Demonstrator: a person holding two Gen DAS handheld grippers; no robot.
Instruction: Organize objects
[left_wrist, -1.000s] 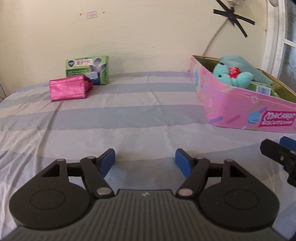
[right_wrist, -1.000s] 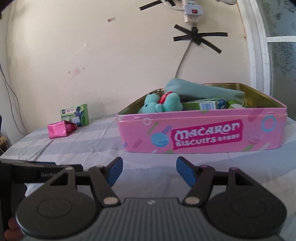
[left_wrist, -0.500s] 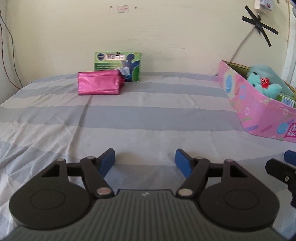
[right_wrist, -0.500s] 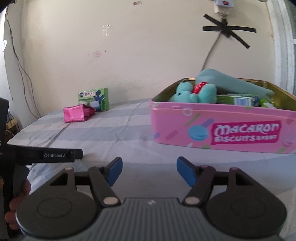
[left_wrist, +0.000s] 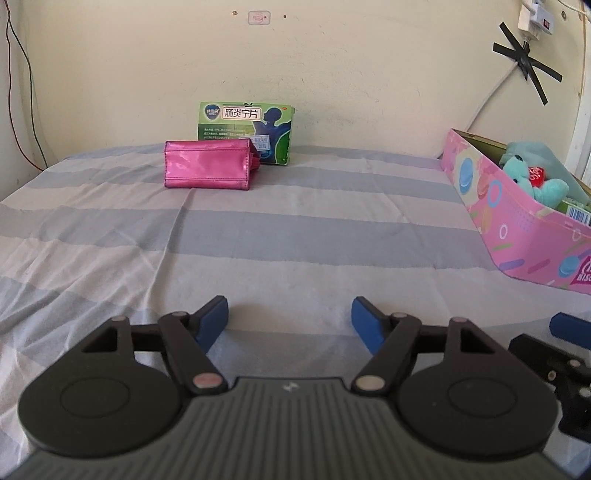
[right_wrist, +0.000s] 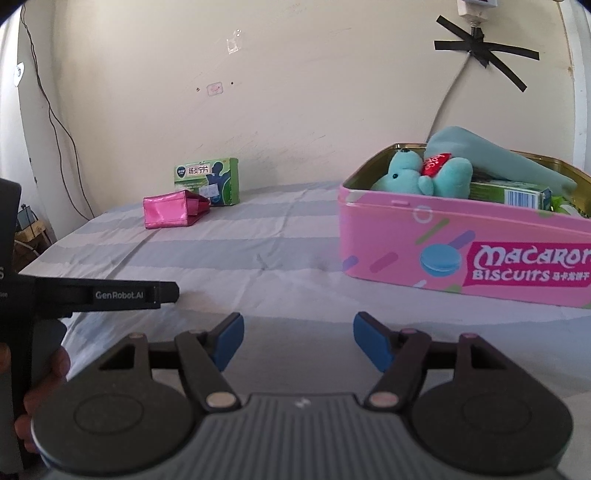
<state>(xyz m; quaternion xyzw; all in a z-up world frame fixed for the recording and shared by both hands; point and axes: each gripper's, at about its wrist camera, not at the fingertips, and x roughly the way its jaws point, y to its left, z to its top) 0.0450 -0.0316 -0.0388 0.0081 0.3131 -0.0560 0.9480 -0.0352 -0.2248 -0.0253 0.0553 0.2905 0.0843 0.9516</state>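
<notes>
**Both grippers empty, two items out on the bed**

Left gripper (left_wrist: 289, 317): jaws opening, nothing between them. Right gripper (right_wrist: 298, 341): jaws apart, also empty. Both hover over the striped sheet (left_wrist: 295, 229). One pink tin (right_wrist: 436, 251), lid off, sits to the right; inside: one teal plush bear (right_wrist: 421, 173), one teal cloth (right_wrist: 509, 158), at least one green carton (right_wrist: 509, 192), more may be hidden behind. Far end by the wall: one pink pouch (left_wrist: 208, 169), touching one green medicine box (left_wrist: 255, 127) standing upright behind it.
</notes>
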